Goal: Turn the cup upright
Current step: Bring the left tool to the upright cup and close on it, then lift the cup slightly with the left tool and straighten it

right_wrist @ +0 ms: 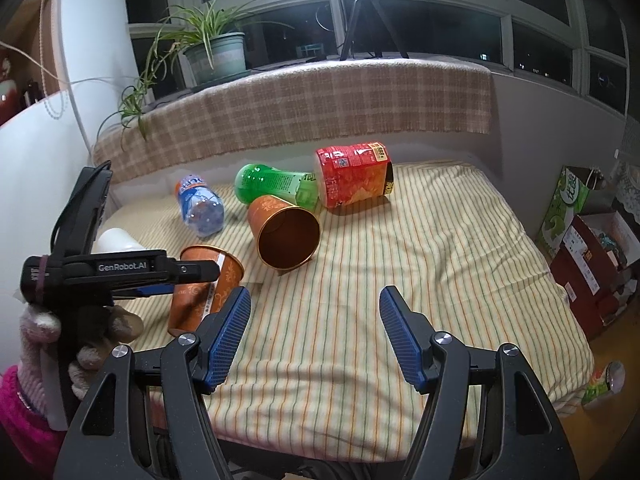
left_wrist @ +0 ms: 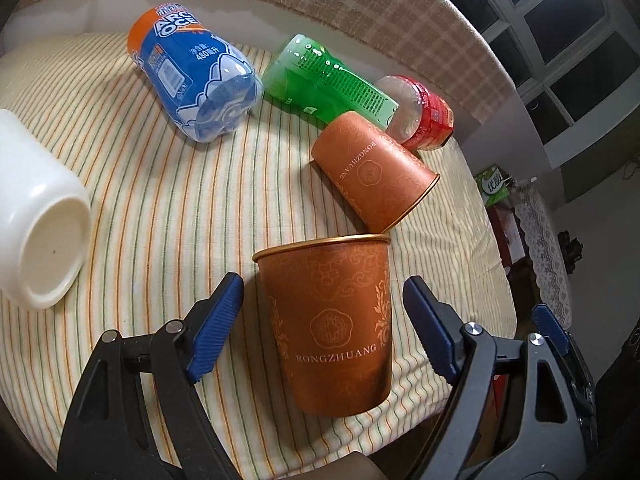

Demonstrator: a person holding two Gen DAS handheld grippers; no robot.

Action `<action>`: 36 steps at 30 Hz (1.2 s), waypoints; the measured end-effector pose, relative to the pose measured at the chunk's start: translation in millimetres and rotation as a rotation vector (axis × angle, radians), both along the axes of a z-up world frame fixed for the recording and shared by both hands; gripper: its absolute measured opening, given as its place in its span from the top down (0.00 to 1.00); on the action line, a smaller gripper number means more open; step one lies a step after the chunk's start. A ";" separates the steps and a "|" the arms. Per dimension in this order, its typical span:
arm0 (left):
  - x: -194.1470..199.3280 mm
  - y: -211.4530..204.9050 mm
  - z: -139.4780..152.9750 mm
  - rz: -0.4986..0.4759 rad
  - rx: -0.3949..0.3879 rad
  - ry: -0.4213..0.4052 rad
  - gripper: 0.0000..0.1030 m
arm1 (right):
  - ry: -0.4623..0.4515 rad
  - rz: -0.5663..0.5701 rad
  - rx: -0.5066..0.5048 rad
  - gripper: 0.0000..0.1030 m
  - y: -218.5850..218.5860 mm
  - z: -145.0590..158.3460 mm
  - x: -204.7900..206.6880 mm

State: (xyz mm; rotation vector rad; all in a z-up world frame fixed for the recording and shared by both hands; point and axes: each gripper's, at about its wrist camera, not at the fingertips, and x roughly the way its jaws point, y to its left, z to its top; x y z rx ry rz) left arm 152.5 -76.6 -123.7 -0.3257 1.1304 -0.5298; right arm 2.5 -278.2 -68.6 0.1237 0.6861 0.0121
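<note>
cup [left_wrist: 336, 320]: matt printed paper | bedsheet [right_wrist: 400, 248]: striped cloth | blue bottle [left_wrist: 192, 80]: glossy plastic

home bedroom: striped bedsheet [right_wrist: 400, 248], potted plant [right_wrist: 212, 52] on windowsill (night outside), boxes [right_wrist: 588, 256] on floor.

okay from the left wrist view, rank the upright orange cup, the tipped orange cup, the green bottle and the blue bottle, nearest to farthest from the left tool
1. Upright orange cup: between the left tool's open fingers.
2. Tipped orange cup: just beyond, slightly right.
3. Green bottle and blue bottle: farthest back, centre and left, too close to call.
</note>
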 end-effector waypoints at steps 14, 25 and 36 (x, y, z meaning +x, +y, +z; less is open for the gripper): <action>4.6 -6.7 -4.8 -0.012 0.010 0.010 0.31 | 0.005 -0.016 0.003 0.36 -4.9 -2.1 2.7; -4.4 1.0 14.5 0.009 0.036 -0.072 0.31 | -0.003 -0.008 -0.010 0.36 -1.4 -0.3 1.0; -21.4 -1.7 38.1 0.028 0.132 -0.240 0.32 | 0.009 -0.008 -0.006 0.36 0.4 -1.7 1.8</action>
